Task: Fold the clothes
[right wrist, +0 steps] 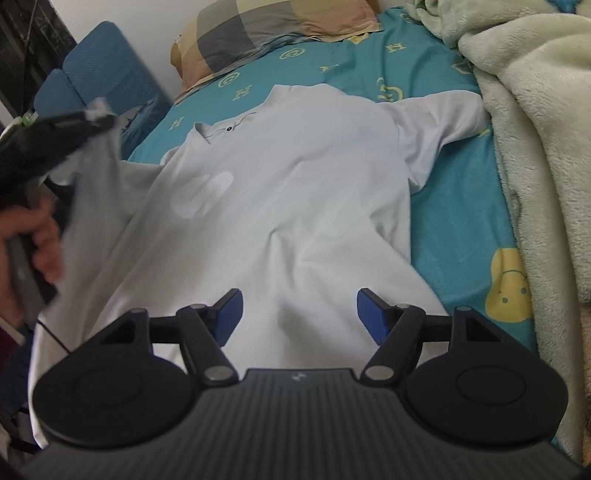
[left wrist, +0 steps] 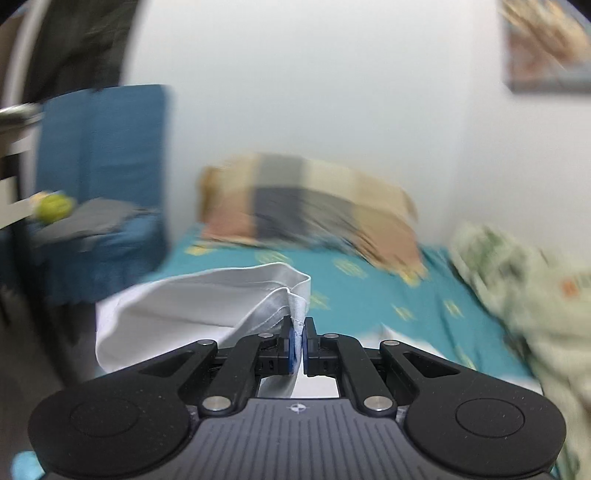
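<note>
A white short-sleeved shirt (right wrist: pixel 295 192) lies spread on the teal bed sheet (right wrist: pixel 458 206), collar toward the pillow. My left gripper (left wrist: pixel 300 332) is shut on the hem of the shirt's left sleeve (left wrist: pixel 229 299), lifted off the bed. In the right wrist view that same gripper (right wrist: pixel 99 110) appears blurred at the left edge, held by a hand (right wrist: pixel 40 236), with the sleeve cloth hanging from it. My right gripper (right wrist: pixel 299 314) hovers open over the shirt's lower middle, nothing between its blue pads (right wrist: pixel 231 312).
A checked pillow (right wrist: pixel 266 33) lies at the head of the bed. A pale fleece blanket (right wrist: pixel 535 140) is heaped along the right side. A blue folding chair (left wrist: pixel 103 177) with grey cloth stands left of the bed, near a white wall (left wrist: pixel 314 92).
</note>
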The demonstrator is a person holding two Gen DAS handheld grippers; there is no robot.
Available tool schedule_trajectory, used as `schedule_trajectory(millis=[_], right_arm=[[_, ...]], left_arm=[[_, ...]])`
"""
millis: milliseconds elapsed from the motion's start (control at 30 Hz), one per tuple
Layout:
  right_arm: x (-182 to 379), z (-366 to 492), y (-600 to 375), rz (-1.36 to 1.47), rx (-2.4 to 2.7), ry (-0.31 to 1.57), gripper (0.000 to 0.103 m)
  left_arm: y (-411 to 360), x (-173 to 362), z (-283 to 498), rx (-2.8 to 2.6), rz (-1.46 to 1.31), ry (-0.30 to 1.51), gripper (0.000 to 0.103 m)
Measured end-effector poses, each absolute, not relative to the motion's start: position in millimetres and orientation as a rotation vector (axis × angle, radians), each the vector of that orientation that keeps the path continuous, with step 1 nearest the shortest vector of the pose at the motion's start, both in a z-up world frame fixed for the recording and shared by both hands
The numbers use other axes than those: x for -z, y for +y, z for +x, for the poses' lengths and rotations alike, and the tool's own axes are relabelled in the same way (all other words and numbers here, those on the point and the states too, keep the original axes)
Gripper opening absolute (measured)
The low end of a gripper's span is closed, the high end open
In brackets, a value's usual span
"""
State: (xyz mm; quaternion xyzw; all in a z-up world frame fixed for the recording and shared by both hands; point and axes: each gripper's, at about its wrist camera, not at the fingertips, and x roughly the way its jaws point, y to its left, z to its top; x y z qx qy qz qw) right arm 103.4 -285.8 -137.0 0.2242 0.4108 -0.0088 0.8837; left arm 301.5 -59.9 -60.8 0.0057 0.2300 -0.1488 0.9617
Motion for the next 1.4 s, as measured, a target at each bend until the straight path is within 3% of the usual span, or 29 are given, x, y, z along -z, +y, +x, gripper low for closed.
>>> schedule_trajectory(millis=[200, 300, 333, 433, 600, 800, 900, 967, 1033, 1067, 1233, 1400], right_arm=[[142, 102, -299, 0.517, 0.026, 0.853, 0.07], [143, 101, -304, 0.543, 0.022, 0.856, 0.07], [143, 101, -304, 0.546, 0.02, 0.855, 0.07], [141, 100, -304, 0.553, 0.011, 0.855, 0.07], [139, 95, -301, 0.561, -0.007, 0.858, 0.07], [145, 100, -301, 0.559, 0.006, 0.873, 0.07], [146, 100, -299, 0.549, 0.007, 0.878, 0.07], [147, 99, -299, 0.549, 0.009, 0.883, 0.07], [148, 98, -299, 0.551, 0.012, 0.887, 0.07], [148, 98, -299, 0.554, 0.013, 0.89, 0.07], [151, 101, -295, 0.546, 0.001, 0.899, 0.07], [155, 109, -294, 0.511, 0.011, 0.897, 0.07]], left_arm=[[-134, 132, 293, 0.376, 0.117, 0.642, 0.01], [-137, 150, 294, 0.401, 0.118, 0.696, 0.026], [-136, 152, 293, 0.408, 0.1, 0.707, 0.038], [-123, 151, 287, 0.418, 0.048, 0.735, 0.061], [-82, 130, 267, 0.414, -0.06, 0.719, 0.077], [-27, 115, 255, 0.336, -0.195, 0.682, 0.08], [-18, 115, 274, 0.273, -0.231, 0.669, 0.075], [-22, 115, 293, 0.257, -0.265, 0.672, 0.063], [-32, 116, 315, 0.275, -0.292, 0.693, 0.016], [-40, 115, 326, 0.279, -0.296, 0.701, 0.005], [-82, 95, 376, 0.299, -0.27, 0.664, 0.002], [-126, 118, 418, 0.285, -0.18, 0.735, 0.002]])
